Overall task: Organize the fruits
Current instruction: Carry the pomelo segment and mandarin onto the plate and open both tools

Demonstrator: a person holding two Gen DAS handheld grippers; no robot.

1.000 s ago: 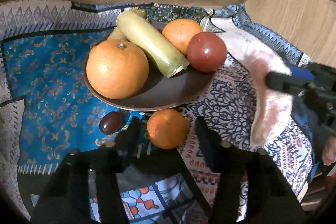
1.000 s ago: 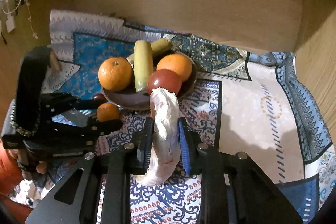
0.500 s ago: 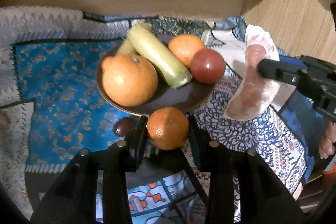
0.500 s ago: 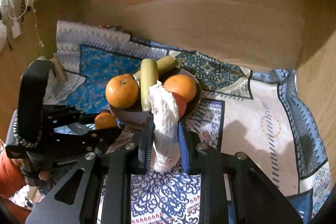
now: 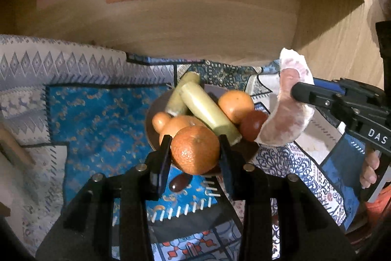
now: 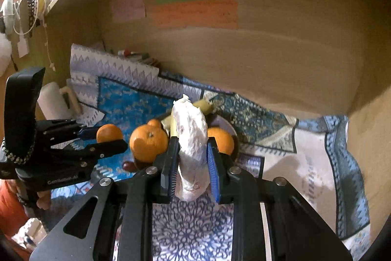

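Left gripper (image 5: 195,151) is clamping a mandarin (image 5: 195,149), lifted off the cloth (image 5: 97,114) mid-frame, just above the plate (image 5: 149,131) rim, probably so it clears the big orange (image 5: 182,125) before drop-in. Right gripper (image 6: 191,158) is pinching a peeled pomelo wedge (image 6: 191,136) upright, centre frame over the plate, likely queued behind it. A second ago both fruits were sitting lower, the mandarin on the cloth with the jaws apart. The small dark fruit (image 5: 180,182) is lying on the cloth, lower centre
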